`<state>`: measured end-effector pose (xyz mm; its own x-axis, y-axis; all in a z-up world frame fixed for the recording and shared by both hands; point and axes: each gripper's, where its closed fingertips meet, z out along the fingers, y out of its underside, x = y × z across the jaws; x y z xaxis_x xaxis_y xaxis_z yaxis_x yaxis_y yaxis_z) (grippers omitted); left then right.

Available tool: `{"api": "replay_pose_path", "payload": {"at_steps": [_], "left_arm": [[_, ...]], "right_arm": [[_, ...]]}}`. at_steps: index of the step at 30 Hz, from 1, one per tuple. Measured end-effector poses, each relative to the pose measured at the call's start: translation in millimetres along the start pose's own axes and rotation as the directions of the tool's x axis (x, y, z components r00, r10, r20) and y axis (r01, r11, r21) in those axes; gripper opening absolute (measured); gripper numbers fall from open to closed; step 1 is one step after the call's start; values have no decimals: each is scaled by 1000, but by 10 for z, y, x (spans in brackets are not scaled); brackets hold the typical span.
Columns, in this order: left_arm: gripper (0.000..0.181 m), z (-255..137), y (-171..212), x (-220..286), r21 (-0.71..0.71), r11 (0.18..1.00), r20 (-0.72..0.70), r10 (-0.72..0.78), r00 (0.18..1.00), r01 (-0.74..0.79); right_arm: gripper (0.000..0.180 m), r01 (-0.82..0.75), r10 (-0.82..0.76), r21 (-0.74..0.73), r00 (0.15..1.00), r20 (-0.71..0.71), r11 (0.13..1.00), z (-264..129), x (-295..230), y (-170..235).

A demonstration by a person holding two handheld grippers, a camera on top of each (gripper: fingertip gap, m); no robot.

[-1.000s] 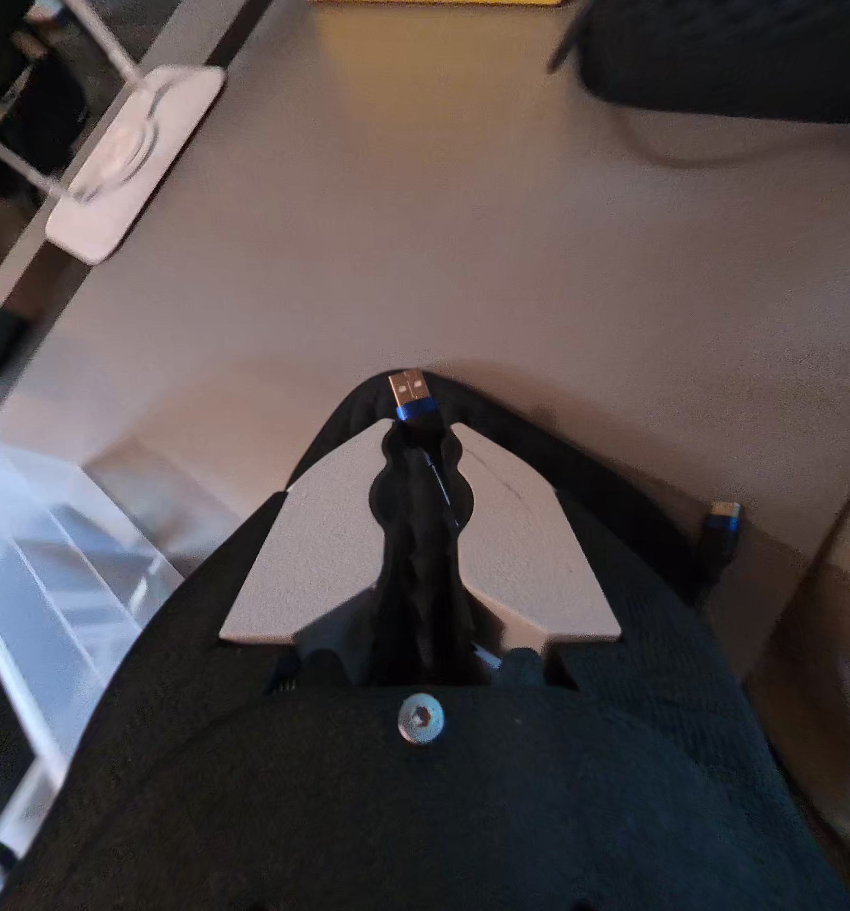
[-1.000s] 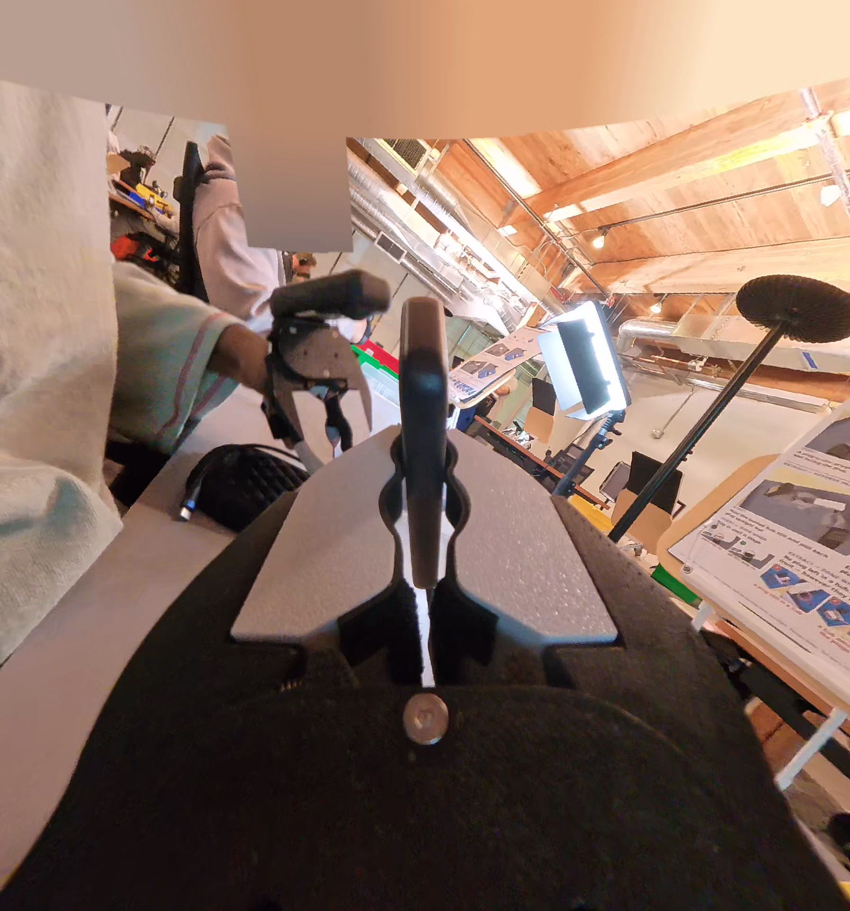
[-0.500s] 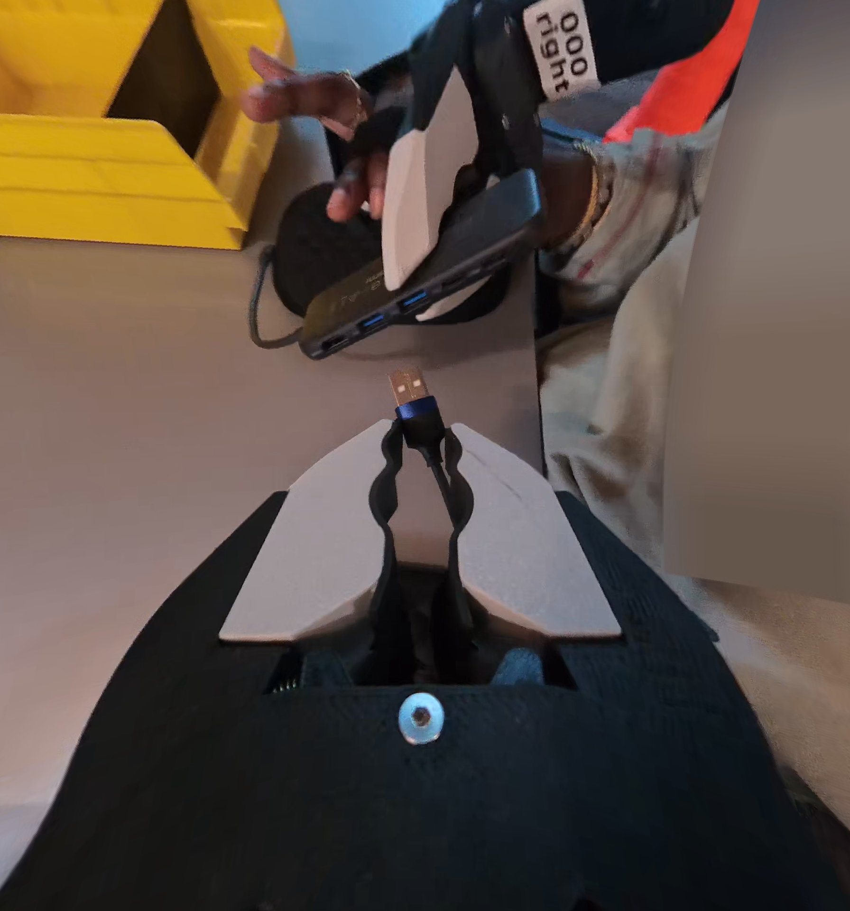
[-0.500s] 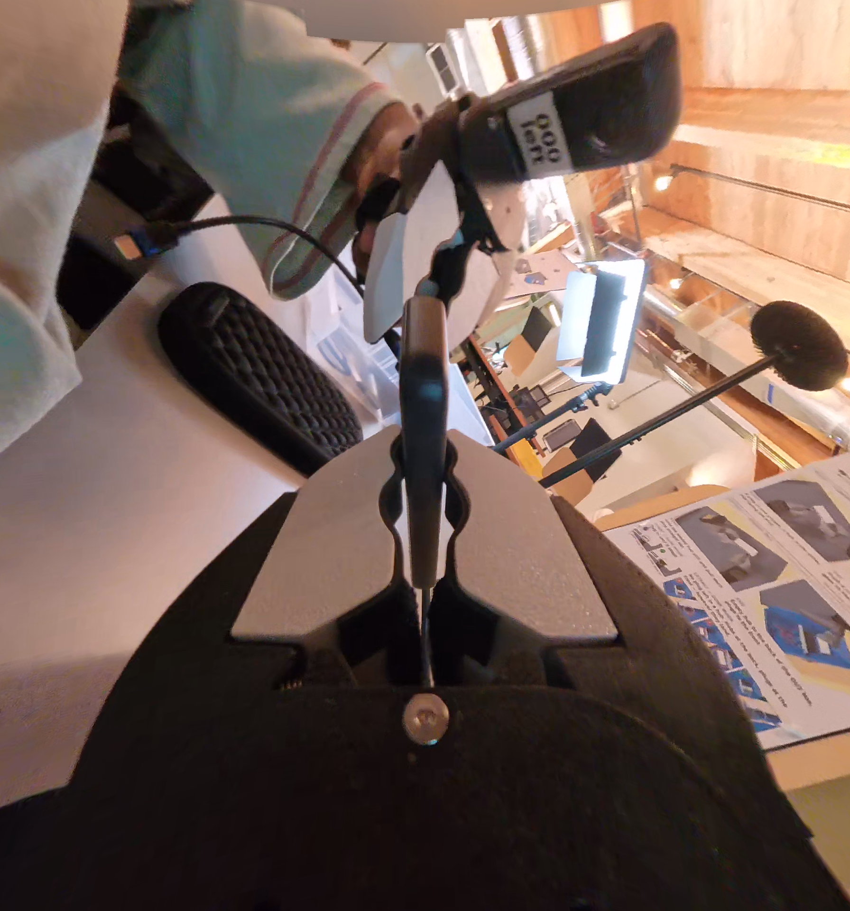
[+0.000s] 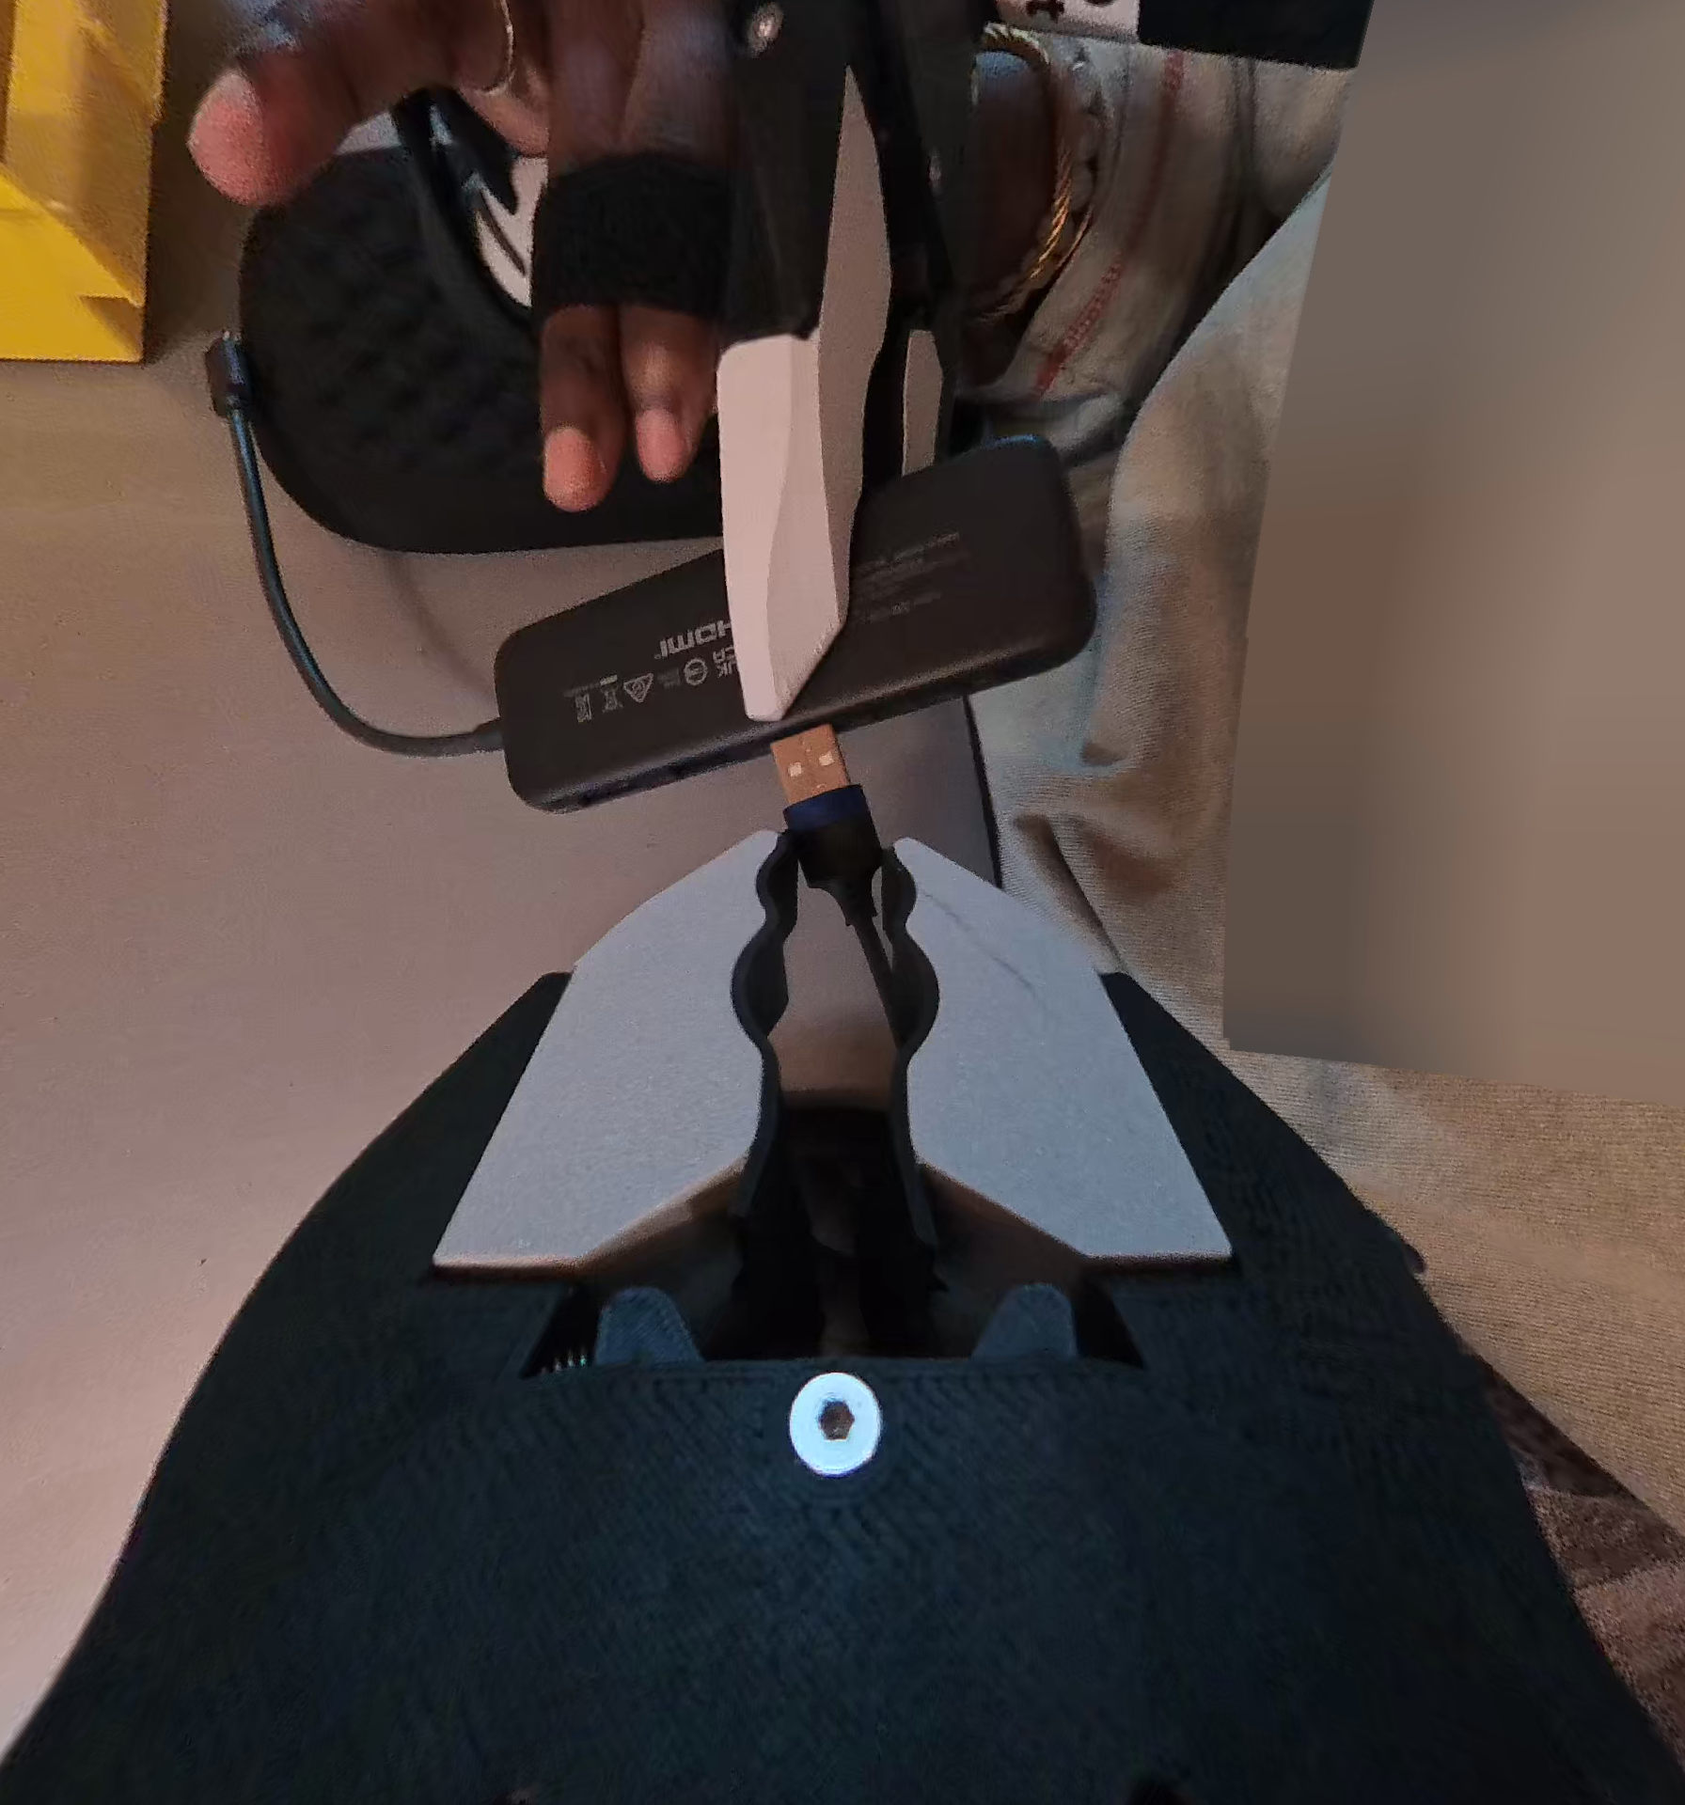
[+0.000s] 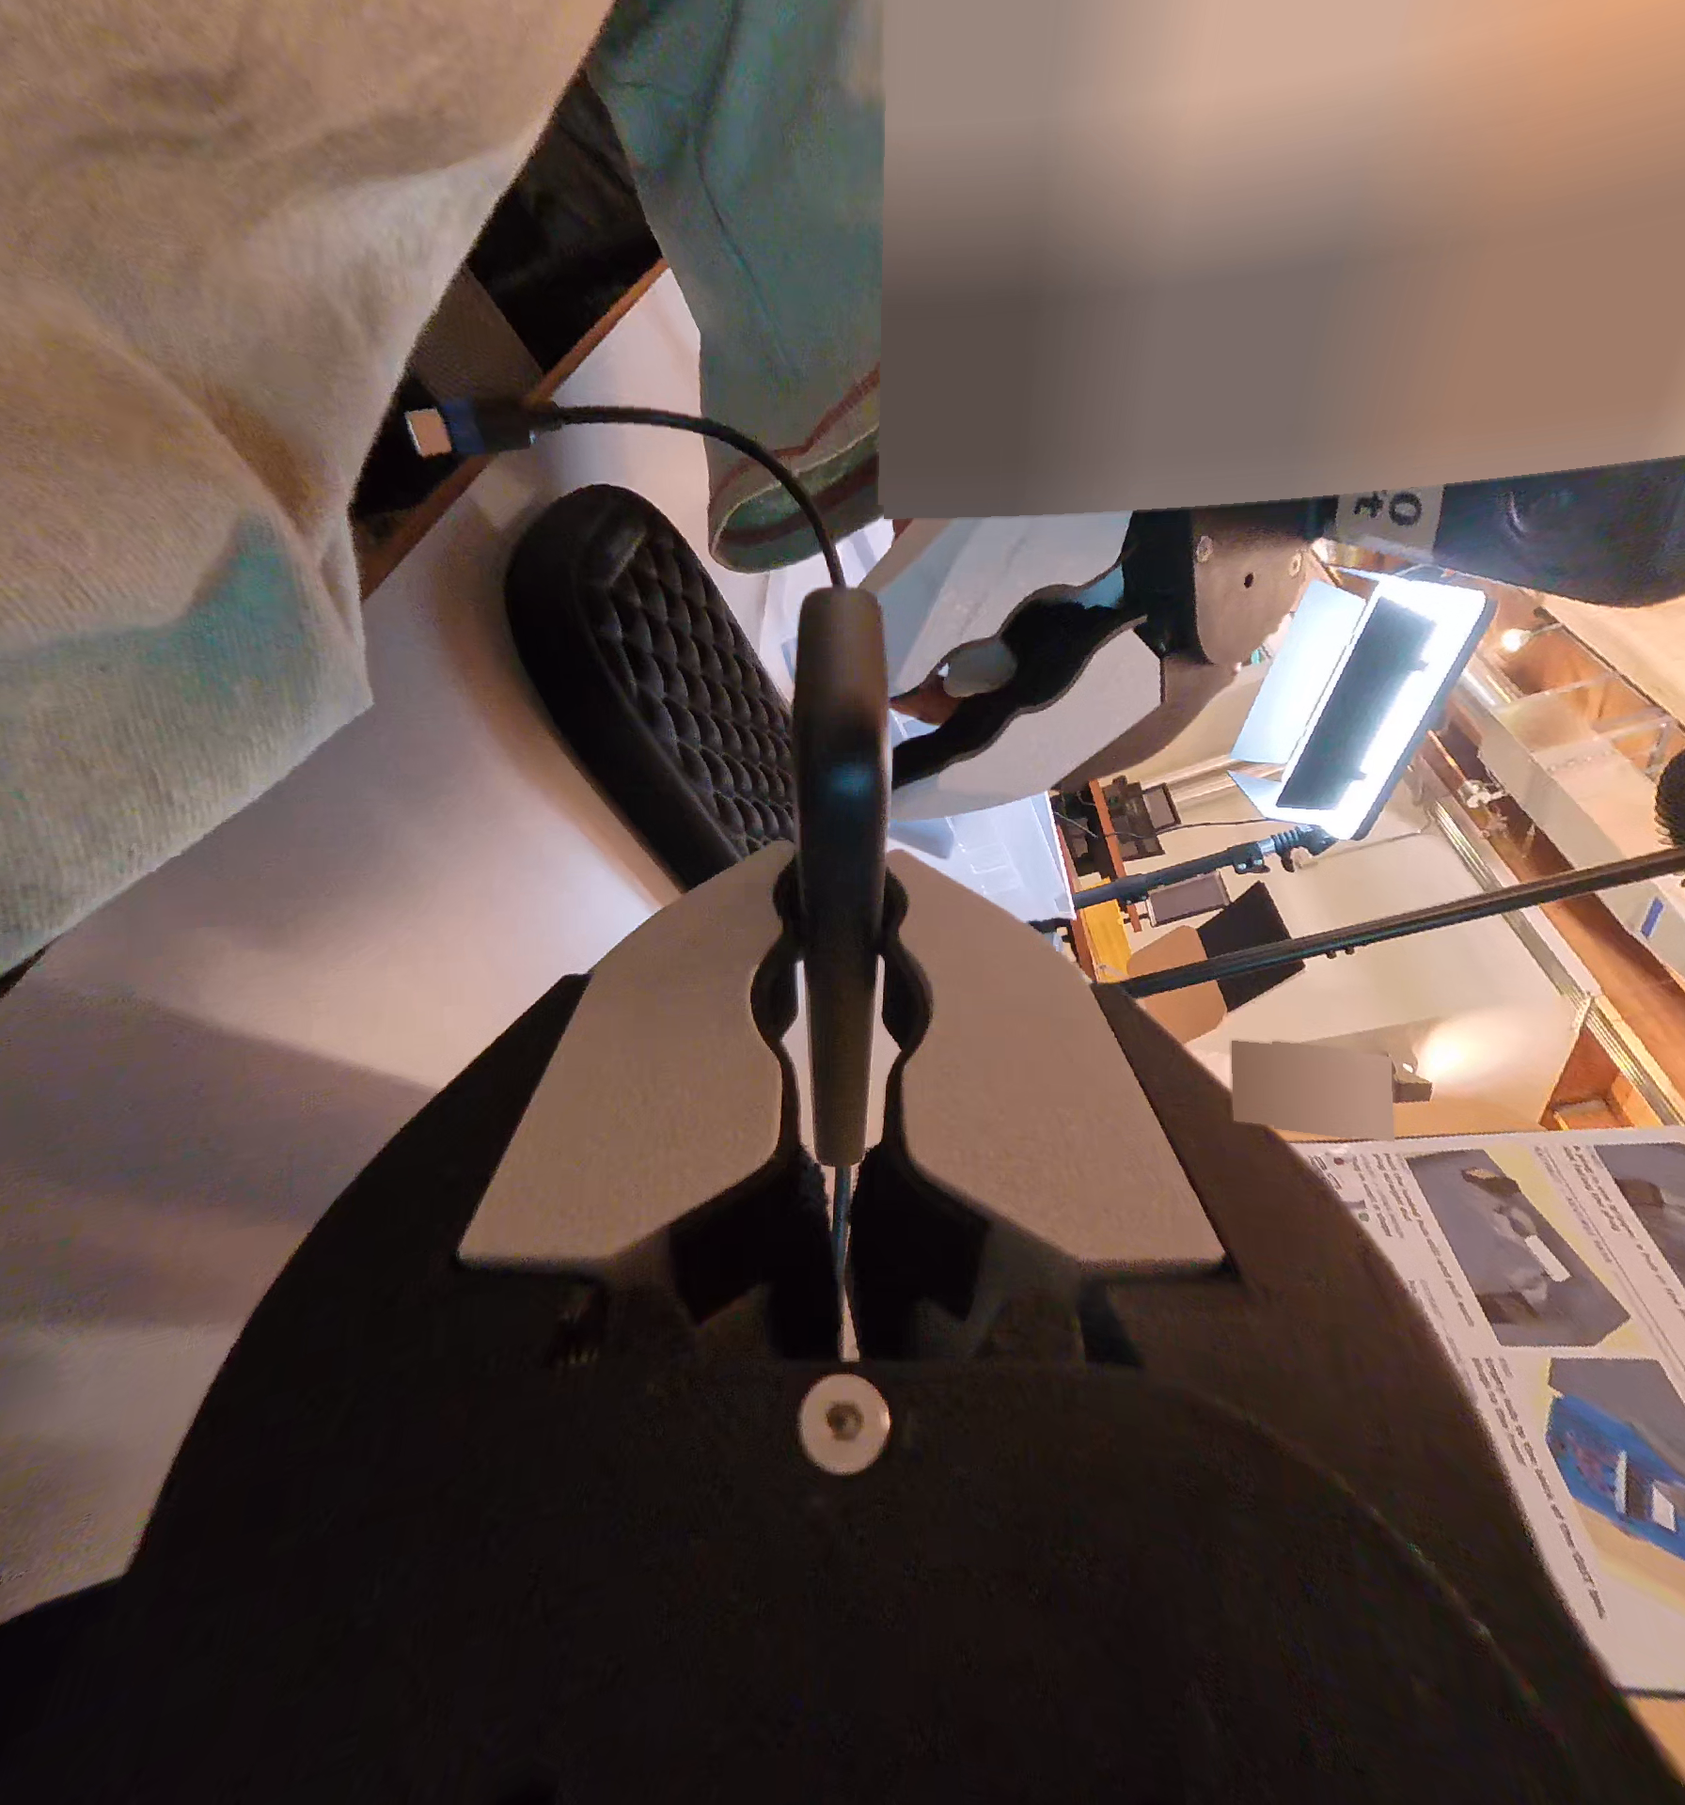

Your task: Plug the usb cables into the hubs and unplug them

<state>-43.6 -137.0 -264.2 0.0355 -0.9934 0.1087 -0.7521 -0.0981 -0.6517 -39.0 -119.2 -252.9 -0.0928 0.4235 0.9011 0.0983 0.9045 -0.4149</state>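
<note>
My left gripper (image 5: 831,852) is shut on a black USB-A plug with a blue ring (image 5: 824,816). The plug's metal tip meets the near side edge of a dark flat hub (image 5: 956,596); I cannot tell if it is inside a port. My right gripper (image 6: 839,871) is shut on that hub (image 6: 839,781), seen edge-on. In the left wrist view one white finger (image 5: 785,527) of it lies across the hub. The hub's own cable (image 6: 721,440) curves to a free plug (image 6: 458,430). The left gripper (image 6: 1005,674) shows just beyond the hub.
A black textured round case (image 5: 379,371) lies on the grey table (image 5: 184,879) behind the hub. A yellow bin (image 5: 28,244) stands at far left. A person's hand and cream clothing are close by. A light panel (image 6: 1376,703) and a printed sheet (image 6: 1552,1367) are at the right.
The left gripper has swung from the bare table toward the hub and closed the gap, bringing the plug's tip to its edge. The hub has tilted so its labelled face shows.
</note>
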Motion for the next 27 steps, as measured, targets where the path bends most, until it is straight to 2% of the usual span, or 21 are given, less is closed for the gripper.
{"api": "replay_pose_path", "payload": {"at_steps": [8,13,18,22,27], "left_arm": [[16,45,46,76,-50,999,-67,2,998,-5],[16,88,107,86,-106,994,-114,-1,993,-11],[16,90,9,81,-42,999,-122,14,992,-20],[16,139,50,116,-63,997,-146,39,988,-48],[16,160,15,78,-12,1000,-130,7,991,-8]], "right_arm": [[12,30,-30,23,999,17,999,15,-24,-62],[12,130,-128,-20,988,90,991,69,-121,-58],[12,53,-55,29,997,62,998,25,-72,-74],[12,48,-51,32,993,103,998,71,-153,-106],[12,31,-33,27,997,68,999,46,-121,-74]]}}
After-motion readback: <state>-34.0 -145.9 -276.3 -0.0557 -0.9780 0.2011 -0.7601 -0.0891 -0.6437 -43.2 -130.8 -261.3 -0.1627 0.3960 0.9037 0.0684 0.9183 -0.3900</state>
